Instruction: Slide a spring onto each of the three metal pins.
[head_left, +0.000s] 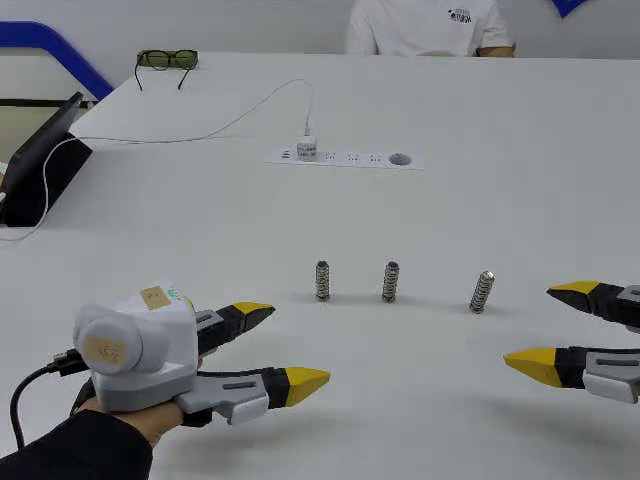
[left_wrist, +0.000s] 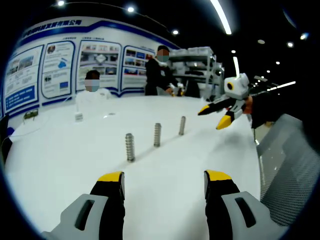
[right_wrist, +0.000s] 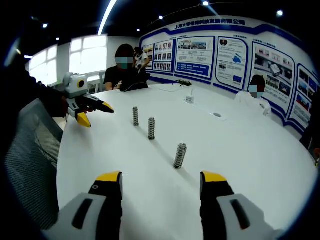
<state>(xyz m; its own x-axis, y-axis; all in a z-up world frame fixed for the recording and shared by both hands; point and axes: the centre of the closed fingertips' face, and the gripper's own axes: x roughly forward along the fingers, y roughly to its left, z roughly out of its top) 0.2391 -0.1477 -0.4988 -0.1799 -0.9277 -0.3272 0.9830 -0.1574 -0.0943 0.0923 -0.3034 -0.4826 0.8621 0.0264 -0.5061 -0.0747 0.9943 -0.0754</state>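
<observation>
Three metal pins stand in a row on the white table, each with a spring around it: the left one (head_left: 322, 281) (left_wrist: 130, 147) (right_wrist: 135, 116), the middle one (head_left: 390, 282) (left_wrist: 157, 135) (right_wrist: 151, 128), and the right one (head_left: 482, 291) (left_wrist: 182, 125) (right_wrist: 180, 155), which leans a little. My left gripper (head_left: 277, 345) (left_wrist: 164, 184) is open at the front left, short of the pins, nothing between its yellow-tipped fingers. My right gripper (head_left: 552, 327) (right_wrist: 159, 184) is open at the right edge, beside the right pin, holding nothing.
A white power strip (head_left: 342, 157) with a plugged-in charger and cable lies further back. Dark glasses (head_left: 166, 60) rest at the far left edge, a black device (head_left: 38, 160) at the left. A person in a white shirt (head_left: 430, 26) sits across the table.
</observation>
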